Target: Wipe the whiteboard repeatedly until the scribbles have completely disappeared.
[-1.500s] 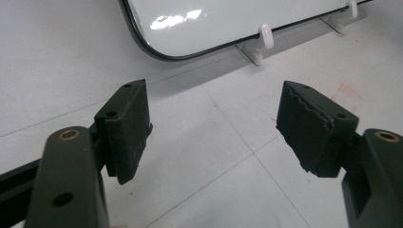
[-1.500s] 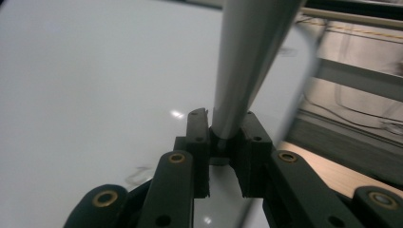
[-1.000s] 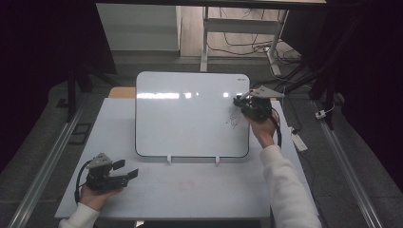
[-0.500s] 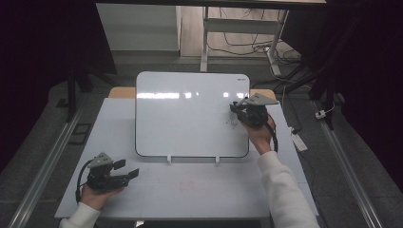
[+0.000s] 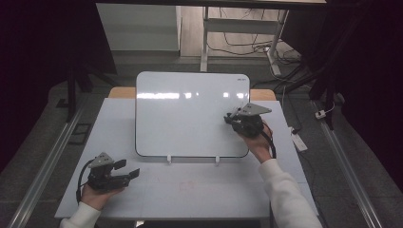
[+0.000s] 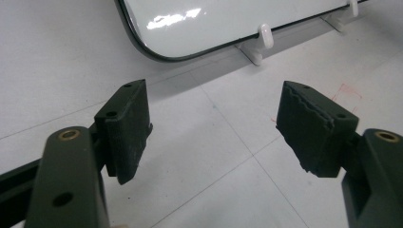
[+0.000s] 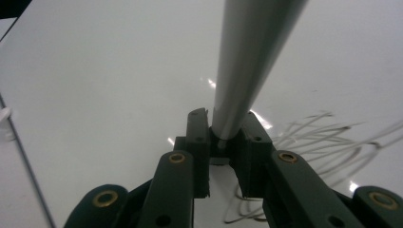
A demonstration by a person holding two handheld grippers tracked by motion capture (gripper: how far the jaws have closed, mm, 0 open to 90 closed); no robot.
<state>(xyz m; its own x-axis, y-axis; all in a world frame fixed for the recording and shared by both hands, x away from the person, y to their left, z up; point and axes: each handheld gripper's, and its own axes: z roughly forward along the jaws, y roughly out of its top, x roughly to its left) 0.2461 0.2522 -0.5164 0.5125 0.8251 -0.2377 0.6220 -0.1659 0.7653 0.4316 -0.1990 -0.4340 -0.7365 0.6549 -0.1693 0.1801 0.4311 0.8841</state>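
A white whiteboard [image 5: 190, 114] leans on two small white feet [image 5: 169, 159] on the white table [image 5: 199, 199]. My right gripper [image 5: 233, 119] hovers over the board's right part, shut on a grey pen-shaped stick [image 7: 252, 57] that points at the board. Faint grey scribbled lines [image 7: 323, 137] lie on the board just beside the jaws [image 7: 223, 137]. My left gripper [image 5: 128, 171] rests at the table's near left corner, open with nothing between its fingers [image 6: 214, 128]. The board's lower corner [image 6: 157, 52] lies ahead of it.
A faint red mark [image 5: 187, 183] is drawn on the table in front of the board. A white power strip [image 5: 299, 141] lies on the floor at the right. Metal rails [image 5: 43, 166] run along both sides, and desk legs with cables [image 5: 237, 42] stand behind.
My right gripper has slid down the board's right side toward the near edge, with the stick still in it. The left gripper has stayed where it was.
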